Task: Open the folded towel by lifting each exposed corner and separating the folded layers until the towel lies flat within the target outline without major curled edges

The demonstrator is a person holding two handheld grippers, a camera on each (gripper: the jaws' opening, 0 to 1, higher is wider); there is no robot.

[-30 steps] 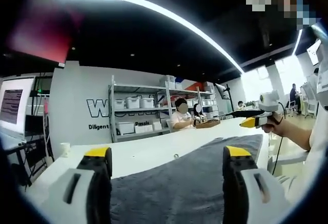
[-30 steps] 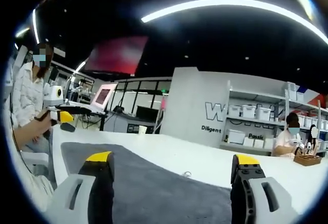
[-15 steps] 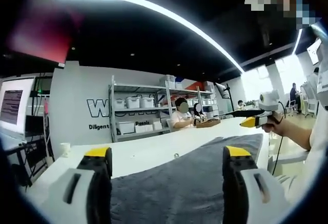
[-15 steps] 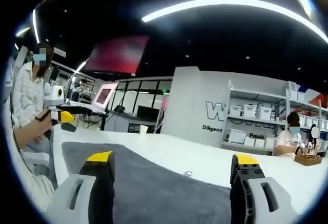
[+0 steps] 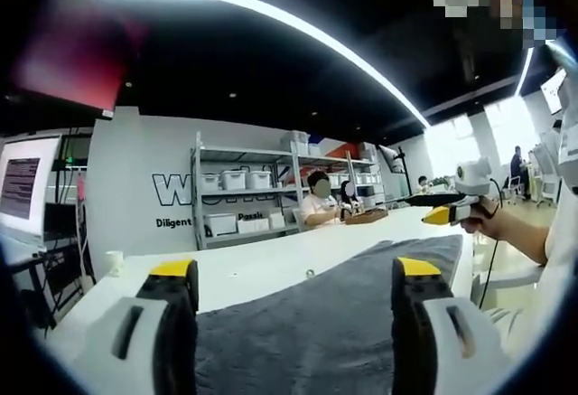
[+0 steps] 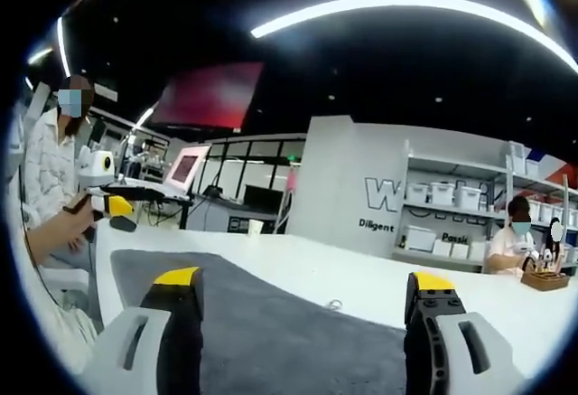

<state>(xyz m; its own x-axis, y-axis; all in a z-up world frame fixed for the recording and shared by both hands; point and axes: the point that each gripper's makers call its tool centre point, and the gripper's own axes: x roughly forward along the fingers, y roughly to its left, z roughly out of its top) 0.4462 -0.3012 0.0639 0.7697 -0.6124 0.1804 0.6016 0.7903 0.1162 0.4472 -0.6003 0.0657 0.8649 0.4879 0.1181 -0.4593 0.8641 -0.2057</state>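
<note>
The grey towel (image 5: 343,323) on the white counter (image 5: 262,273) looks soft and limp, so each wide-open, empty claw, left claw (image 5: 293,323) and right claw (image 6: 302,332), should pinch a corner.

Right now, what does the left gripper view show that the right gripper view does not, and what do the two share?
Left gripper view alone: the right gripper held in a hand at the towel's far end, and bright windows.

Right gripper view alone: the left gripper at the towel's other end, and dark glass partitions.

Both: the grey towel on the white table, the shelving of white bins, the wall lettering, and open jaws.
</note>
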